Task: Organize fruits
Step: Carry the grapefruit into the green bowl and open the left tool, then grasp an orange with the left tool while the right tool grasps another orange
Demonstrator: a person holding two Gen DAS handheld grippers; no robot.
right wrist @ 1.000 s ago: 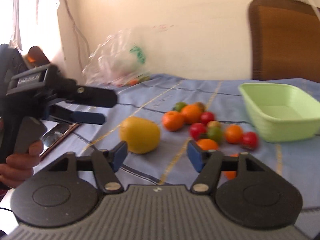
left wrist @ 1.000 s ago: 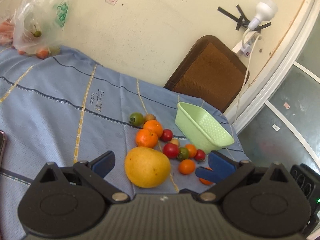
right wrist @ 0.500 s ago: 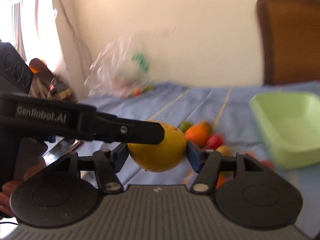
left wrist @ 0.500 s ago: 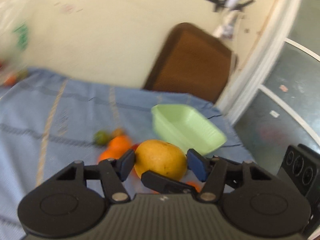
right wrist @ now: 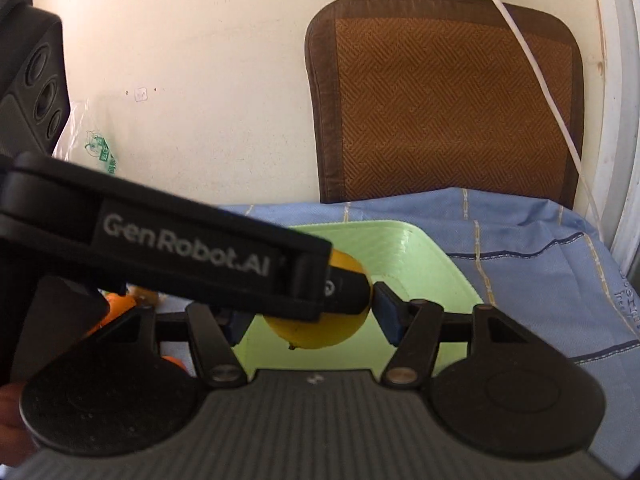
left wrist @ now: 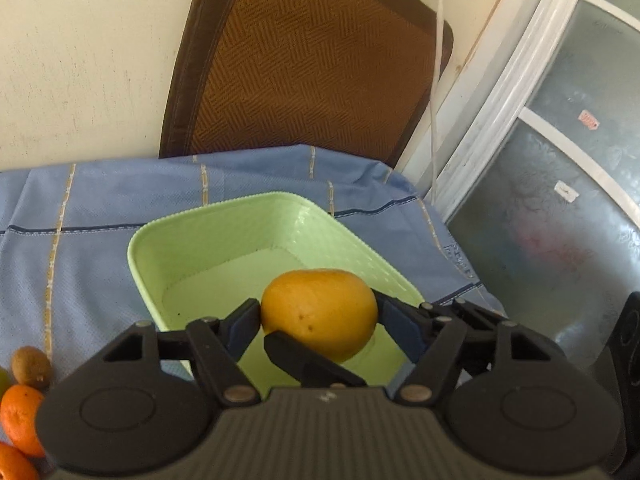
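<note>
While both my tools grip it, the big yellow fruit [left wrist: 320,312] hangs over the green basket [left wrist: 224,224]. My left tool [left wrist: 316,320] is easing open around it; my right tool [right wrist: 308,312] clamps it part-open. Oranges [left wrist: 18,416] lie on the blue cloth [left wrist: 80,216].

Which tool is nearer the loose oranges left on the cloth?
Left. The left tool, jaws opening around the yellow fruit, sits right beside the oranges; the right tool grips the fruit from the opposite side.
</note>
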